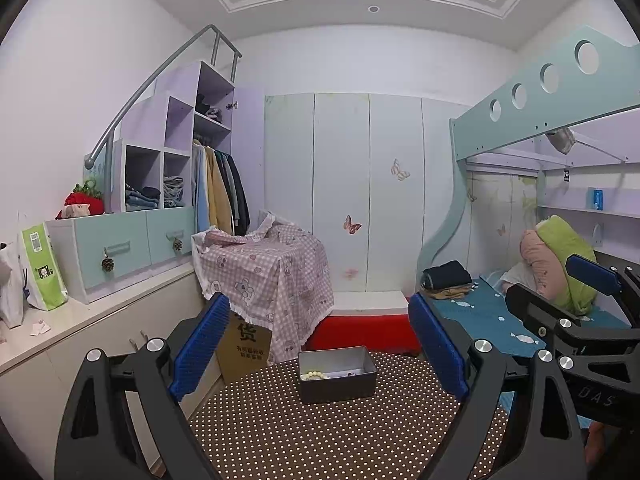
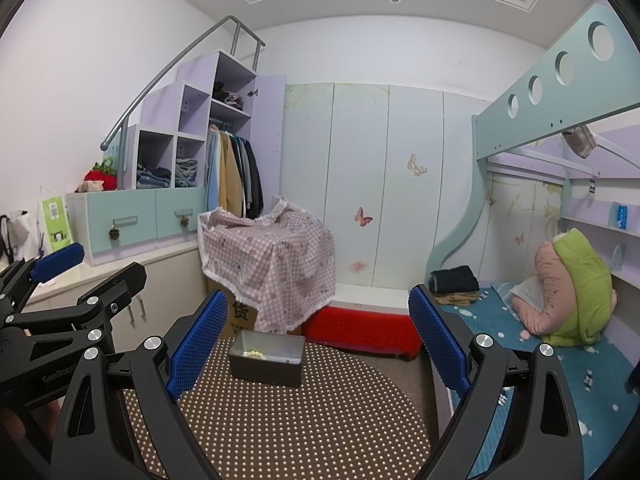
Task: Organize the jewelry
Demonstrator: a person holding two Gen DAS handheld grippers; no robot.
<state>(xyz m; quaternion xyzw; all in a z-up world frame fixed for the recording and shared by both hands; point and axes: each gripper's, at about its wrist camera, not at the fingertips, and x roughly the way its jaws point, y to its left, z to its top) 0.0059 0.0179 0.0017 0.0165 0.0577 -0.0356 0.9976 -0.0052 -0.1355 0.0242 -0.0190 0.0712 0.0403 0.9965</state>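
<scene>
Brown counter with white dots. Grey tin, cream bead bracelet inside. Pink checked cloth. Red box. Teal bedsheet, white clouds. Blue-padded black tongs.

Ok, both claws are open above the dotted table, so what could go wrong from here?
The metal tin sits near the far edge of the dotted table, so a nudge might push it off. The bead bracelet lies against the tin's wall, awkward for the wide left claw. The right claw is close alongside and could collide.
</scene>
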